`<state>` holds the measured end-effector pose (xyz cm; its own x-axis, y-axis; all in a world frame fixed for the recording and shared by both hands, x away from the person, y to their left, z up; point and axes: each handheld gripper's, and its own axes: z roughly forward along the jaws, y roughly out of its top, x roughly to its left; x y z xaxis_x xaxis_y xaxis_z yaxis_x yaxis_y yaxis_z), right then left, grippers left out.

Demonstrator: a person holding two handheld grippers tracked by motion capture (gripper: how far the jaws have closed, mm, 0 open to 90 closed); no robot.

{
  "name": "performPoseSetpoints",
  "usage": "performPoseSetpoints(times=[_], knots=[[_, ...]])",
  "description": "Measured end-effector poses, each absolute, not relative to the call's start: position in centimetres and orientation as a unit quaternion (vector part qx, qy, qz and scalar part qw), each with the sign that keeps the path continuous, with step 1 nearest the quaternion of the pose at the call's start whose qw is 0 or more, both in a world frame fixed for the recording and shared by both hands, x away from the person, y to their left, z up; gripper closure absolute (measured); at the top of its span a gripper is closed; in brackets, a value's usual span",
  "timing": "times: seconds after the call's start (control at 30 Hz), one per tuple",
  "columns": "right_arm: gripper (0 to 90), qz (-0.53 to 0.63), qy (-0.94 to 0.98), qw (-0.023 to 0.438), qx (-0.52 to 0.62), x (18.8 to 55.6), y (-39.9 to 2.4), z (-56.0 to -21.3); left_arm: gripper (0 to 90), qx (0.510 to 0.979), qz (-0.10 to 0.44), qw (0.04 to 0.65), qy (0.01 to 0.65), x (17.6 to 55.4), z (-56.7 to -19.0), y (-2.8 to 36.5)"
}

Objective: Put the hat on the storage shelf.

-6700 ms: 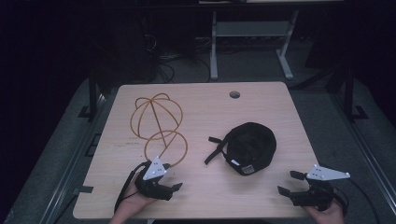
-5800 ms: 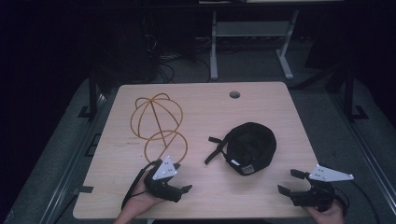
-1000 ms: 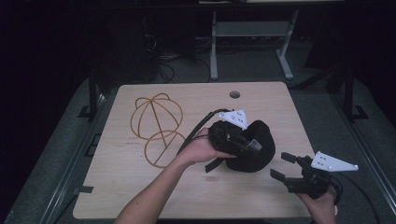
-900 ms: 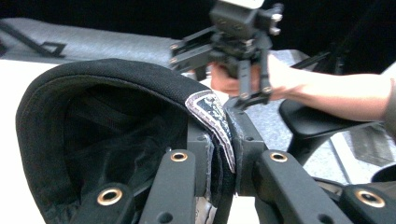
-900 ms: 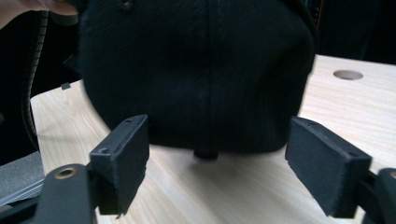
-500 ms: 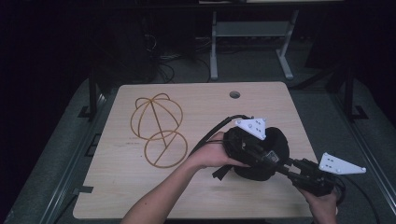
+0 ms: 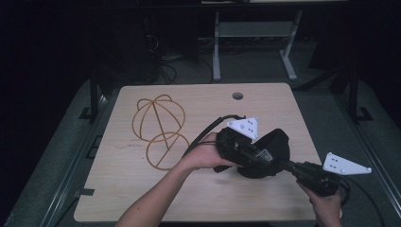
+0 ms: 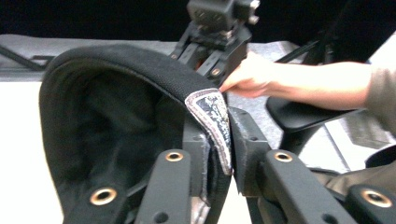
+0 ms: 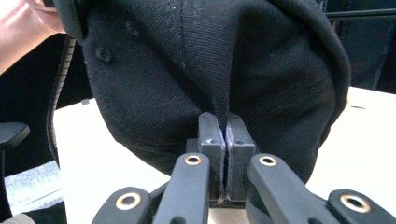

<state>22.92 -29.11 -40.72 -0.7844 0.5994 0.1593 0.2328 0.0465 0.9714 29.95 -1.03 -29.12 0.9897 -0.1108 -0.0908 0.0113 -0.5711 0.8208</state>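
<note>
Where the high view looks down on the wooden table [image 7: 142,189], the black cap [image 7: 274,149] is held up between the two grippers: the left gripper [image 7: 253,153] grips it from the left and the right gripper [image 7: 288,165] from the lower right, with a wire frame [image 7: 158,127] lying well apart to the left. In the left gripper view the jaws are clamped on the cap's [image 8: 116,107] rim, a grey-edged tab [image 8: 215,121] pinched between their pads, and the other hand [image 8: 252,77] lies beyond. In the right gripper view the jaws have just closed and now pinch a fold of the cap's [image 9: 210,60] crown, which hangs just above them.
</note>
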Motion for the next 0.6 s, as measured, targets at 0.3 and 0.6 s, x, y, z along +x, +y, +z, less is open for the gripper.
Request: performPoseSetpoints(times=[0.3,0.6], knots=[[88.2,0.605,0.724,0.143,0.298,23.4,-29.0,-39.5,66.3,0.896,-0.016,0.444,0.001,30.0,-29.0,0.5],[88.2,0.583,0.739,0.14,0.305,24.1,-29.7,-38.7,54.5,0.896,0.008,0.442,0.027,29.9,-28.9,2.7]])
